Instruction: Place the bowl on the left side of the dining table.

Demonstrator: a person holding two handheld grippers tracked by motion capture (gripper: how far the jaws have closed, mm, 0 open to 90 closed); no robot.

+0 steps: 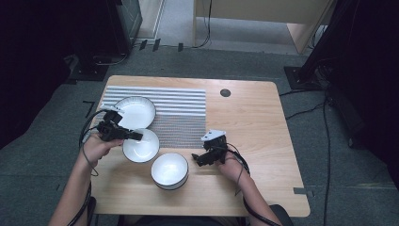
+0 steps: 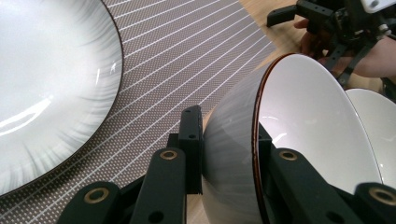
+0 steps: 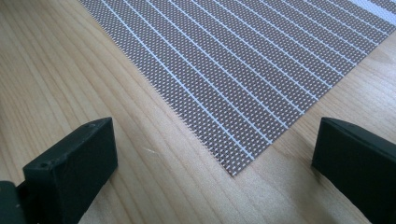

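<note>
We look down on a wooden desk [image 1: 254,122], and on its far left part lies a striped placemat [image 1: 181,110] that reaches almost to the left edge. On the left end of the placemat, near the far left corner of the desk, stands the widest white bowl [image 1: 136,111]. A deep white bowl [image 1: 170,170] stands on the bare wood near the front edge, a little left of the middle. Between these two we see the tilted bowl [image 1: 141,146], at the front edge of the placemat on the left side of the desk. Our left gripper [image 1: 134,135] is clamped on its rim, one jaw inside and one jaw outside against the wall, and the bowl leans with its opening turned to the side. Our right gripper [image 1: 200,159] rests low over the wood just beside the front right corner of the placemat, and its jaws stand wide apart with nothing between them.
</note>
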